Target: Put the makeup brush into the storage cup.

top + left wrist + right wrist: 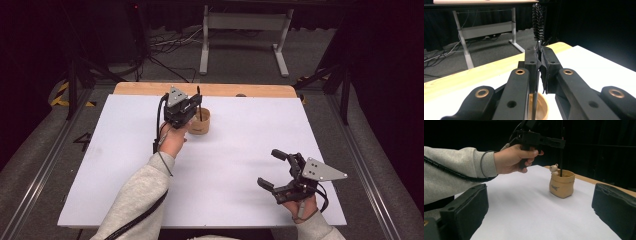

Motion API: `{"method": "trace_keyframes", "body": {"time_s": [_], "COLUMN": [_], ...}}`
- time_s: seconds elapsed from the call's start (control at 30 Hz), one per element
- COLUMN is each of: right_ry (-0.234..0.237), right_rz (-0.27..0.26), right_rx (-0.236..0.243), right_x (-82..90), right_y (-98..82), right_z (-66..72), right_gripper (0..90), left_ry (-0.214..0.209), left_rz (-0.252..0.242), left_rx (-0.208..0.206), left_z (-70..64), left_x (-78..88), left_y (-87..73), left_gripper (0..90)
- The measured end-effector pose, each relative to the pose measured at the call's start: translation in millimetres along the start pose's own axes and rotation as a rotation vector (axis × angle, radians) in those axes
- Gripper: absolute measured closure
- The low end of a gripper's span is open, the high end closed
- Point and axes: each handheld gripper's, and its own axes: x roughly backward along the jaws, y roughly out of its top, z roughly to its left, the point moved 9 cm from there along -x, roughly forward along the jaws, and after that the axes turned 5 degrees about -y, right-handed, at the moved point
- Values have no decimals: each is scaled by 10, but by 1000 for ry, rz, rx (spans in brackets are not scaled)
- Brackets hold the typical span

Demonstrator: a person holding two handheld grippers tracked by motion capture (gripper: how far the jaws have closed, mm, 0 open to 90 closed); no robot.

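A tan, sack-shaped pot (200,125) with a small bear figure on its rim stands on the white tabletop (235,165), toward the far side. My left gripper (198,103) hovers just above the pot, shut on a thin black rod (198,92) held upright with its lower end inside the pot. In the left gripper view the jaws (539,53) pinch the rod (535,100) over the pot's mouth (543,110). My right gripper (270,168) rests open near the front right, holding nothing. In the right gripper view (540,212) it faces the pot (562,183), the rod (561,150) and the left gripper (560,143).
A bare wooden strip (210,90) runs along the far edge of the table. Beyond it on the floor stand a white desk frame (245,30) and loose cables (170,45). Dark stands flank both sides.
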Motion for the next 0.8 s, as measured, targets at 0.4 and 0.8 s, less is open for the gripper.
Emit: {"method": "trace_keyframes", "body": {"time_s": [0.4,0.8], "right_ry": [-4,-20], "right_rz": [-1,7], "right_rx": [-19,-44], "right_x": [13,1], "right_y": [-1,-22], "right_z": [-43,-140], "right_gripper": [12,12], "left_ry": [-7,-57], "left_rz": [21,-39], "left_rx": [41,61], "left_z": [52,174], "left_x": [97,570], "left_y": [-56,-5], "left_gripper": [321,122]}}
